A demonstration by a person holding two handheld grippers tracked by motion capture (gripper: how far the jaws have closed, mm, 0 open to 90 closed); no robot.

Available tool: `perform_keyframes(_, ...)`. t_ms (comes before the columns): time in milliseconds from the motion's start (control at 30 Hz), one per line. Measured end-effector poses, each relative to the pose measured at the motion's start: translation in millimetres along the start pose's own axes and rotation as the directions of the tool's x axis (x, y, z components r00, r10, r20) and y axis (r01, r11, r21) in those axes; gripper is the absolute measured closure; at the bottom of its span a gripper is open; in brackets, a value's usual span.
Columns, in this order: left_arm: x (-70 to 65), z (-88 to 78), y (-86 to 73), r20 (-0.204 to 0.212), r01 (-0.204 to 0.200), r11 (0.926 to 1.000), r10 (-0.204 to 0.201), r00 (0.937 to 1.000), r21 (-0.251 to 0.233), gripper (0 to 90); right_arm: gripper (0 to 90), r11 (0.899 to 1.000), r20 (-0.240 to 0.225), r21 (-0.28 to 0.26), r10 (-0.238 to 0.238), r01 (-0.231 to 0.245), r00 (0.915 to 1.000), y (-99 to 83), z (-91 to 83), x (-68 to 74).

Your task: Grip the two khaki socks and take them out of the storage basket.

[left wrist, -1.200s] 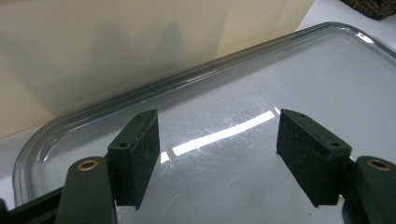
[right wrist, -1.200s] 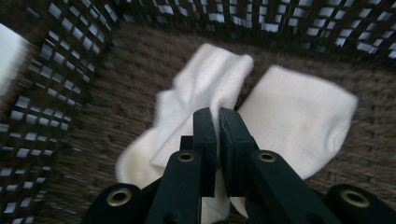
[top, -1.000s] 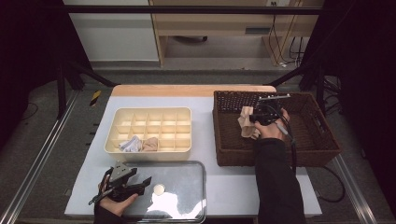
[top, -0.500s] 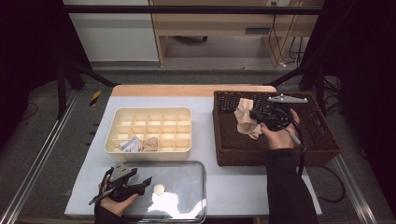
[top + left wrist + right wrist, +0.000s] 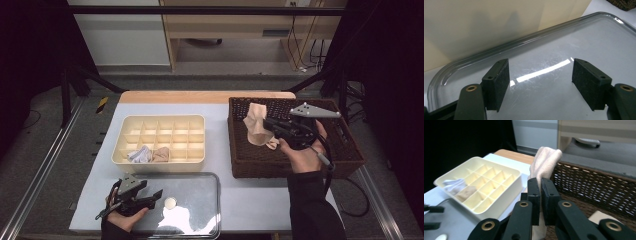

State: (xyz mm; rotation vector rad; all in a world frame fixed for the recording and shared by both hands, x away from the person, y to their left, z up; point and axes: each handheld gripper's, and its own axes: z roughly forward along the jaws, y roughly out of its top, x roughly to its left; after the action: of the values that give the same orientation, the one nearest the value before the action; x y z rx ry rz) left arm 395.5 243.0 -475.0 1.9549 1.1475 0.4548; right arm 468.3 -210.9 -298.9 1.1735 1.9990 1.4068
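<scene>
A: The beige sock (image 5: 258,125) is up out of the wicker basket (image 5: 345,160) now; a second ago it lay low in the basket under the right hand; since then it has come up and toward the basket's left wall.

B: And nearest us, the left claw (image 5: 159,194)?

A: Unmoved; it rests over the clear lid (image 5: 200,200) at the tabletop's (image 5: 250,200) near edge, jaws spread wide with nothing between them; the pads (image 5: 499,82) hover just above the lid's surface, though I cannot tell whether they touch it.

B: Then the right claw (image 5: 540,195)?

A: Pressed together on the sock; the cloth is pinched between the two pads, with its folded end standing above them and the rest hanging below.

B: Beyond that?

A: The cream divider tray (image 5: 160,125) sits left of the basket, as before, with a white sock (image 5: 140,155) and a tan sock (image 5: 161,154) in adjoining near-row compartments.
</scene>
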Motion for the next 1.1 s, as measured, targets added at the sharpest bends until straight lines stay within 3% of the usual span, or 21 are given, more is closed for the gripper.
perform_keyframes(267, -0.9, -0.8, 0.3, -0.001, 0.004, 1.0000, -0.004, 1.0000, -0.005, 30.4, 86.6, 0.999, -0.079, -0.024, -0.047, 0.045, 0.9958, -5.1, -13.4, 27.1)
perform_keyframes(733, -1.4, -2.1, 0.8, -0.003, 0.009, 0.9999, -0.009, 1.0000, -0.011, 30.3, 86.6, 0.995, -0.198, -0.015, -0.099, 0.098, 0.9753, -28.1, -17.5, 67.6)
perform_keyframes(867, -1.5, -2.9, 1.0, -0.001, 0.006, 1.0000, -0.006, 1.0000, -0.008, 30.3, 86.6, 0.995, -0.227, 0.004, -0.095, 0.099, 0.9692, -44.0, -12.5, 75.5)
perform_keyframes(1100, -1.2, -3.3, 1.1, -0.001, 0.008, 0.9999, -0.008, 1.0000, -0.011, 30.3, 86.6, 0.995, -0.241, 0.063, -0.063, 0.080, 0.9685, -78.1, -2.5, 75.7)
